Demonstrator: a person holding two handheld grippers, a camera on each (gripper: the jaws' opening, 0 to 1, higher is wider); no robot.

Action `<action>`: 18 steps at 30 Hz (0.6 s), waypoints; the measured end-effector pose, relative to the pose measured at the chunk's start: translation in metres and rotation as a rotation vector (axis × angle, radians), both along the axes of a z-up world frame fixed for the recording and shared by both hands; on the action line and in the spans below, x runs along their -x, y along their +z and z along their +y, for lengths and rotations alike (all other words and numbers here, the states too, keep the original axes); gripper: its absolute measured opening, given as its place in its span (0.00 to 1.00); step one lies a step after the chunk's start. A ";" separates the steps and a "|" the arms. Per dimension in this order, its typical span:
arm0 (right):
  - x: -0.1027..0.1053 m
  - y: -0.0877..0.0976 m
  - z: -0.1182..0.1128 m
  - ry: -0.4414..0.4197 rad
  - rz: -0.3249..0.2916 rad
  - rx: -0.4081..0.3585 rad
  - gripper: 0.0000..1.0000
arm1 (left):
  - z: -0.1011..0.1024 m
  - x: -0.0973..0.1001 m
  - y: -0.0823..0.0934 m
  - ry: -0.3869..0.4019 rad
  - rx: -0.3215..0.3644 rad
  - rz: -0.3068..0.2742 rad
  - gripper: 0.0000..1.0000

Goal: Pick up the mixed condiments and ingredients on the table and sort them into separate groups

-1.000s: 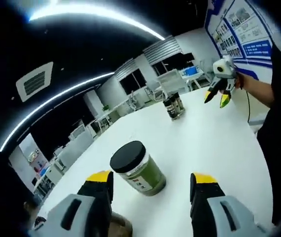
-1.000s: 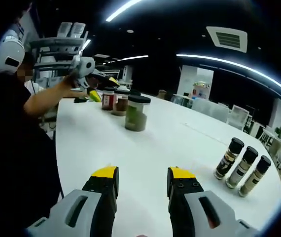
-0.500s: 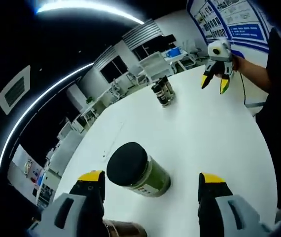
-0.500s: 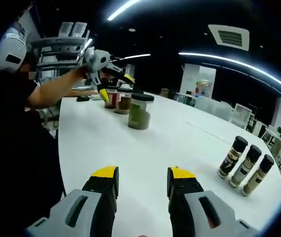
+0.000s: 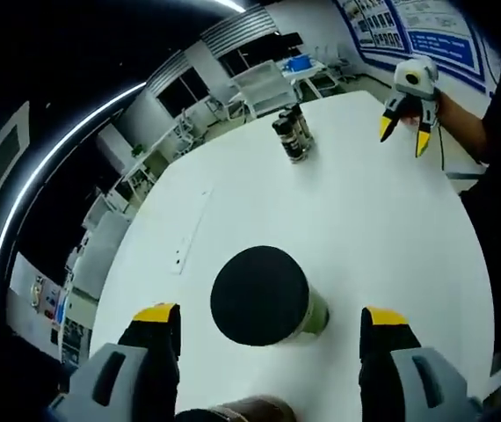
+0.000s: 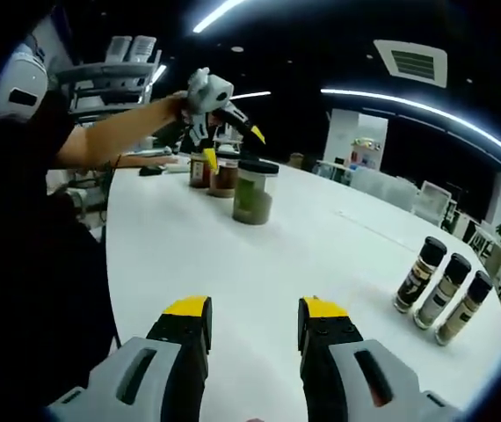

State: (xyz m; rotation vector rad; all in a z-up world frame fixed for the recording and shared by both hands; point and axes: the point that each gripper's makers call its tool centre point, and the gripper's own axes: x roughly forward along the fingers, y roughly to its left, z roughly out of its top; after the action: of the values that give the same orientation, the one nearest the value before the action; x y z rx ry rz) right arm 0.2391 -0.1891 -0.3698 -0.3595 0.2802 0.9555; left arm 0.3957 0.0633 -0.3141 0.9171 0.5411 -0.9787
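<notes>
On the desk: three slim bottles grouped, wide jars clustered apart. Left gripper wide open above green jar; right gripper open, empty. Sorting looks unfinished.

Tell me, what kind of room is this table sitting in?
Most likely an open-plan office or lab. Rows of desks and chairs stand beyond the round white table, blue information posters hang on a wall, and a ceiling air vent sits among strip lights.
</notes>
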 end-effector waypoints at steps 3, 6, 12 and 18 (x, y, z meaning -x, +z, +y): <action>0.002 -0.002 0.001 0.006 0.003 -0.003 0.40 | -0.004 -0.005 -0.001 -0.005 -0.006 0.043 0.83; 0.003 -0.001 0.001 0.006 0.003 -0.012 0.40 | -0.012 -0.002 -0.013 -0.008 -0.017 0.157 0.83; 0.002 -0.005 -0.001 0.004 0.009 -0.006 0.40 | -0.021 0.002 -0.021 -0.018 -0.053 0.185 0.83; 0.011 -0.011 0.009 0.044 0.020 0.019 0.40 | -0.016 -0.004 -0.030 -0.004 -0.154 0.200 0.83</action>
State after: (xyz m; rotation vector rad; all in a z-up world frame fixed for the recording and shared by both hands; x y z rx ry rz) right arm 0.2281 -0.1806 -0.3813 -0.3746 0.3008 1.0009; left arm 0.4000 0.0468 -0.3444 0.9625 0.7931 -1.0489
